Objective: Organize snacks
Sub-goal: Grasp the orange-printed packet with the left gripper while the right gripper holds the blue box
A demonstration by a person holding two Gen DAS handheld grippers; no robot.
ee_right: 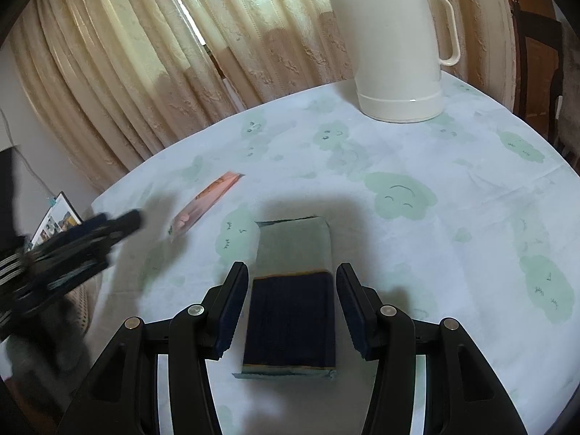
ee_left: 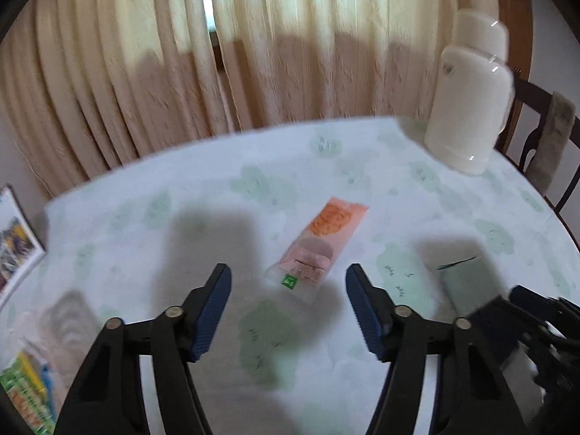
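1. At the far left edge of the left wrist view a green and yellow packet [ee_left: 25, 391] lies on the counter [ee_left: 217, 188], blurred so that its print cannot be read; above it a picture card [ee_left: 14, 246] leans at the counter's edge, its images too smeared to make out.
2. The left gripper [ee_left: 288, 282] hovers low over the counter, tilted forward, its jaws spread wide with nothing between them.
3. Just ahead of that gap lies the pink snack packet [ee_left: 319, 243], flat on the cloth and angled up to the right. It carries an orange round picture near its far end and a small green square label near its close end; the writing on both is too blurred to read.
4. Right of the pink packet, the dark-and-green snack pack [ee_left: 467, 282] lies flat on the counter.
5. In the right wrist view the right gripper [ee_right: 291, 290] points straight along that pack [ee_right: 291, 290]. Its jaws stand open on either side of the pack's dark near half, close to its edges but not pressing them. No readable writing shows on the pack.
6. At the far right a white thermos jug [ee_right: 393, 47] with a handle stands upright near the counter's far edge, well apart from both packets, before the cream curtain [ee_right: 145, 54].
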